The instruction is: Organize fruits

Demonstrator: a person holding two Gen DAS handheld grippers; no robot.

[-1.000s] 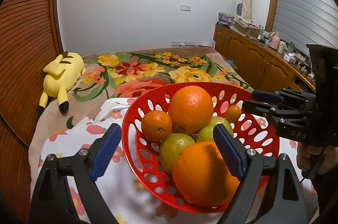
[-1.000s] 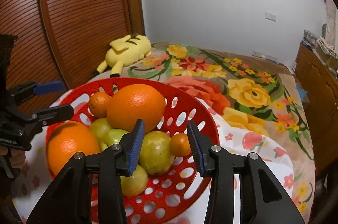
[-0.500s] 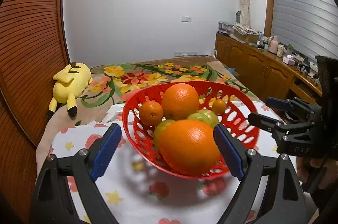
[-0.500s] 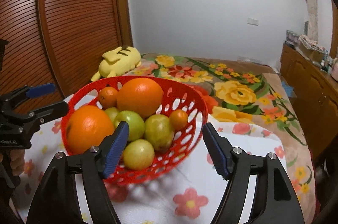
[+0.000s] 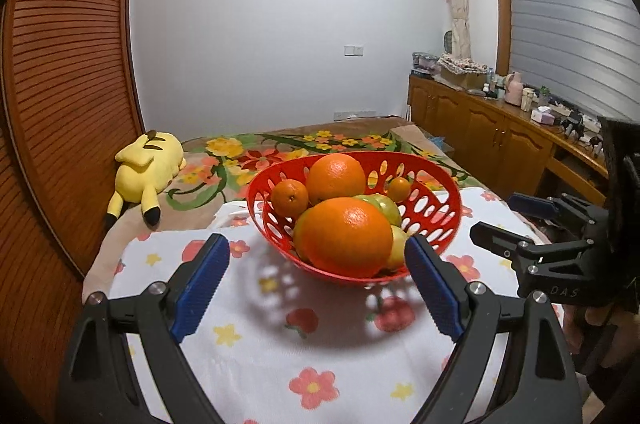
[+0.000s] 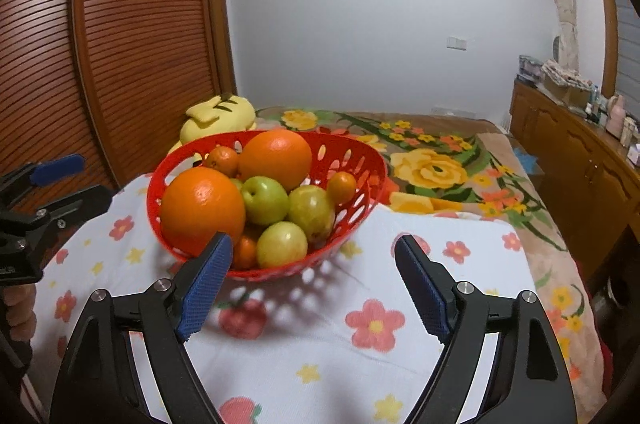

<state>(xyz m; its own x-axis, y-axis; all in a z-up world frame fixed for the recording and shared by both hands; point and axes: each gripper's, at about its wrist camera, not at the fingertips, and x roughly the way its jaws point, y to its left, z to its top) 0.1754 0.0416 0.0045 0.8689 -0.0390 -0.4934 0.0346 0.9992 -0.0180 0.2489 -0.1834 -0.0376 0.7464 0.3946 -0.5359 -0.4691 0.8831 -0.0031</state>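
Observation:
A red perforated basket (image 5: 436, 220) (image 6: 360, 151) stands on a white flowered cloth (image 5: 280, 344). In it lie two large oranges (image 5: 346, 236) (image 5: 336, 175), small tangerines (image 5: 290, 197) and several green fruits (image 6: 266, 199). My left gripper (image 5: 316, 256) is open just short of the basket's near side, nothing between its blue pads. My right gripper (image 6: 313, 248) faces the basket from the other side; its jaws are opening and hold nothing. Each gripper also shows at the edge of the other's view: the right gripper (image 5: 496, 216), the left gripper (image 6: 90, 179).
The cloth covers a small table at the foot of a bed with a flowered bedspread (image 6: 432, 163). A yellow plush toy (image 5: 146, 167) lies on the bed by a slatted wooden door (image 5: 60, 83). A wooden sideboard (image 5: 500, 143) with clutter runs along the right wall.
Both grippers have drawn back from the basket, which now looks smaller and farther. The right gripper's jaws went from narrow, over the green fruits, to wide apart.

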